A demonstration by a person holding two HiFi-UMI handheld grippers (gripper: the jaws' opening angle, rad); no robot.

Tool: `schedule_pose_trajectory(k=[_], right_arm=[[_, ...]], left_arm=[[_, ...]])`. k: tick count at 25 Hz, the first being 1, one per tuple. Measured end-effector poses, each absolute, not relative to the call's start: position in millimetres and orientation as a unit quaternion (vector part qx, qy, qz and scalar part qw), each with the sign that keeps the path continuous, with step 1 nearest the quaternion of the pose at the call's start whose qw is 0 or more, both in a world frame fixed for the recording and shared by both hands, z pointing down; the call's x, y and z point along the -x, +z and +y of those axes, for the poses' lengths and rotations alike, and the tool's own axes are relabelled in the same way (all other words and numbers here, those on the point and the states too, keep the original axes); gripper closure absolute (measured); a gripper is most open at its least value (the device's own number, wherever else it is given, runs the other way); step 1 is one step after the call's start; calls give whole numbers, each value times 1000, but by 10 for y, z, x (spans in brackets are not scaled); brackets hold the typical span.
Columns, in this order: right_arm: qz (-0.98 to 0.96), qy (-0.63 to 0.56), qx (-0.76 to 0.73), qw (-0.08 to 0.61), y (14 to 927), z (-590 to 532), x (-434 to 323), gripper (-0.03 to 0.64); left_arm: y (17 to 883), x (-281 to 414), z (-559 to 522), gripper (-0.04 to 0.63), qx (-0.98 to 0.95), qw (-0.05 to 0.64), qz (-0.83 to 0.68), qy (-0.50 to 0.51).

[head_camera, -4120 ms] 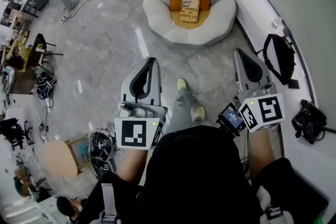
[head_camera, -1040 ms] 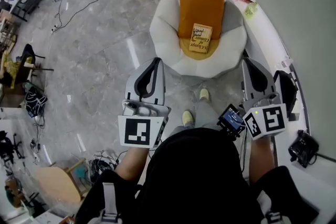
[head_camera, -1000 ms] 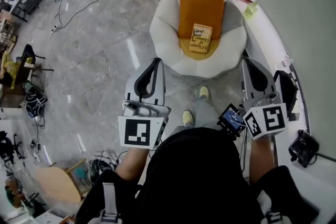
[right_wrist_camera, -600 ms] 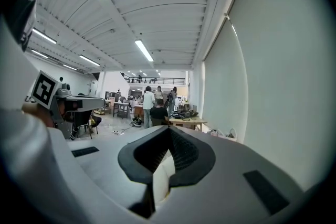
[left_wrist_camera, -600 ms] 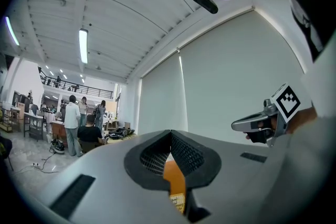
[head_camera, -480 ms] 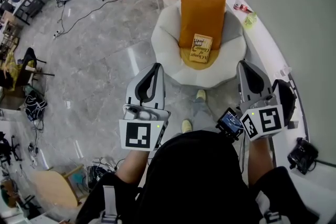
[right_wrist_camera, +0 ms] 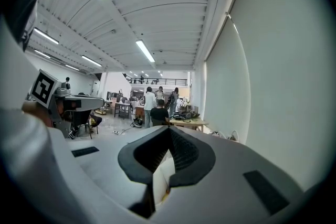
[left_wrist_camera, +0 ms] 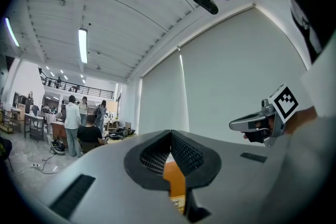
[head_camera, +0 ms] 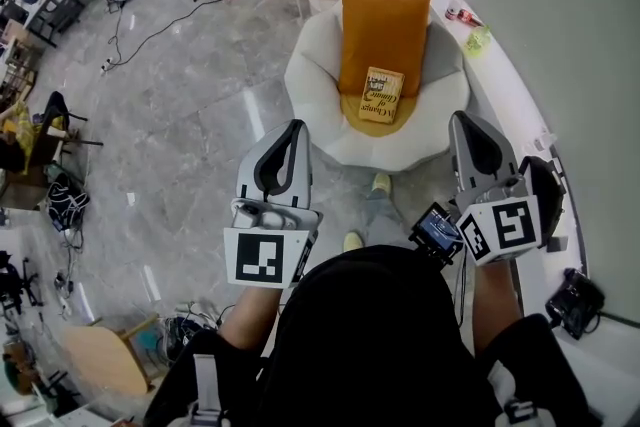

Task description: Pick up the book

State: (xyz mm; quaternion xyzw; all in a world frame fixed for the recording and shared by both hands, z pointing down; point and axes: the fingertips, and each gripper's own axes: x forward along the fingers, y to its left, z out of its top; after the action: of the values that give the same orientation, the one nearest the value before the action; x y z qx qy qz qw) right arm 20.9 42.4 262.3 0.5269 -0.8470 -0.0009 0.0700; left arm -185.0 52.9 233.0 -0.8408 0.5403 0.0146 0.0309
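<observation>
While the book point(head_camera: 382, 96) is resting face up on the seat of the round white chair point(head_camera: 310, 80), at the foot of the orange cushion point(head_camera: 383, 20) propped against the chair's back, nothing is touching it. The left tongs point(head_camera: 294, 126) are hovering just short of the chair's near rim on its left. The right tongs point(head_camera: 462, 118) are doing the same on its right. Each pair is pressed fully together and is gripping nothing.

Judging from this, the person is needing to come closer to the chair. One pair should be opening wide before reaching the seat, then tipping downward. A jaw sliding under the book's near edge looks the better grip, with the cushion acting as a backstop, since the soft seat may be giving way underneath.

Only the head view is showing the whole book and chair. The left gripper view is catching just a sliver of cushion and book below its closed tips. The right gripper view is showing a strip of white chair and no book. Both are confirming the ribbed pads meeting.
</observation>
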Motion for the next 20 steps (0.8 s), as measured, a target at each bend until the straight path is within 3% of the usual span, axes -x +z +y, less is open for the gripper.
schedule_pose_trajectory(k=[20], right_arm=[[-835, 24, -543, 84, 2890, -949, -904, 609]], left_arm=[[2488, 1197, -875, 584, 852, 17, 523, -17]])
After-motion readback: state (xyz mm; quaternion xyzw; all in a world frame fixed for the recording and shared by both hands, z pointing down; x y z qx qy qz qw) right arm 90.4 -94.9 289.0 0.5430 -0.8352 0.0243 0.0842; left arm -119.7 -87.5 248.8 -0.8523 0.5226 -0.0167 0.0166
